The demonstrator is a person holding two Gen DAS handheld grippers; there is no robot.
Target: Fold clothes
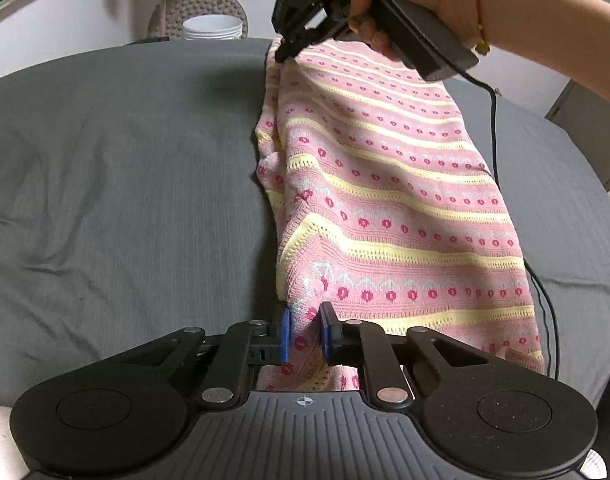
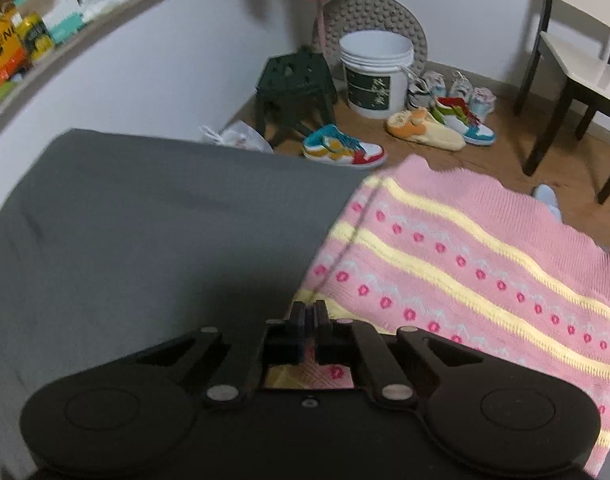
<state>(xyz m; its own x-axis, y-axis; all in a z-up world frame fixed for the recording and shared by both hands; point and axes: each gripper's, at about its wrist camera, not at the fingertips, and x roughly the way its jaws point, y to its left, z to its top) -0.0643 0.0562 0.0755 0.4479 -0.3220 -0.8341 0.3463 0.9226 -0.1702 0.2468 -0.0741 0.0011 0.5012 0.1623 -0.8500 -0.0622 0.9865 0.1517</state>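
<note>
Item: pink knit garment (image 1: 385,200), yellow stripes, red dots. Location: right half of grey-covered bed (image 1: 125,180), long axis running near edge to far edge.

Left gripper (image 1: 304,334): at near-edge end, blue pads clamped on left corner of knit.

Right gripper (image 2: 309,316): at far-edge end, jaws pinched shut on knit corner; garment extends rightward from it.

Judgement: both ends held along left side; fold likely carries that side across, both hands equally placed.

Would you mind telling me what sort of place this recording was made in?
Probably a lived-in room at home: sneakers and a white bucket sit on the wooden floor, with a cluttered shelf along the wall.
</note>
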